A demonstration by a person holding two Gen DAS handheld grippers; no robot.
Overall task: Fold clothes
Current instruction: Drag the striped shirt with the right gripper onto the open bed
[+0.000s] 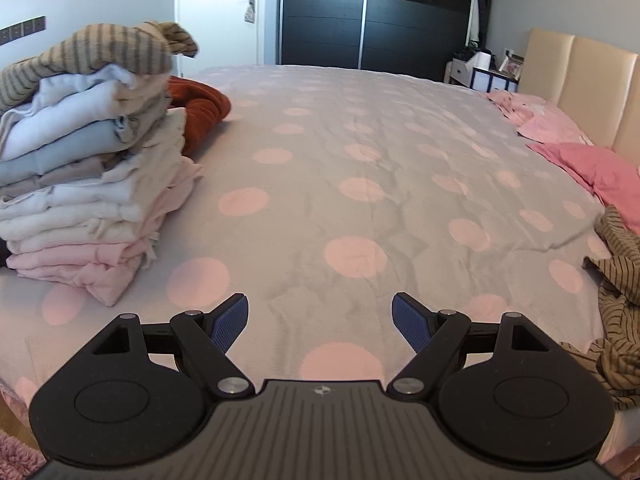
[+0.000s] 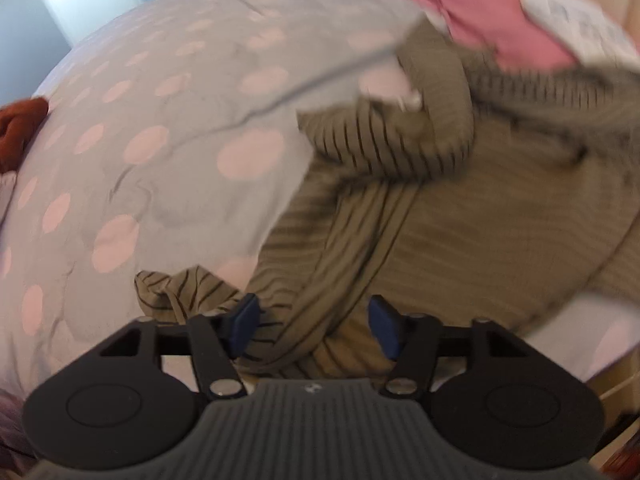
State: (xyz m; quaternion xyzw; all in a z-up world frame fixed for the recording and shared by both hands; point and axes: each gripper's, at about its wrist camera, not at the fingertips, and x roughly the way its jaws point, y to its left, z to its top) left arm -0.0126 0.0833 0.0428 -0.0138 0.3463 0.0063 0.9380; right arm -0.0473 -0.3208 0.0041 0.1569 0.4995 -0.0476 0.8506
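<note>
An olive garment with thin dark stripes (image 2: 400, 208) lies crumpled on the grey bedspread with pink dots (image 2: 160, 120); its edge also shows at the right of the left wrist view (image 1: 618, 312). My right gripper (image 2: 314, 322) is open, its blue pads on either side of a twisted fold of this garment, close above it. My left gripper (image 1: 320, 318) is open and empty over the bare bedspread (image 1: 340, 152). A tall stack of folded clothes (image 1: 88, 184) stands at the left, topped by a striped beige piece (image 1: 100, 52).
A rust-red garment (image 1: 204, 110) lies behind the stack. Pink pillows (image 1: 592, 168) and a beige headboard (image 1: 580, 80) are at the right. A black wardrobe (image 1: 372, 12) and a white door (image 1: 220, 8) stand beyond the bed.
</note>
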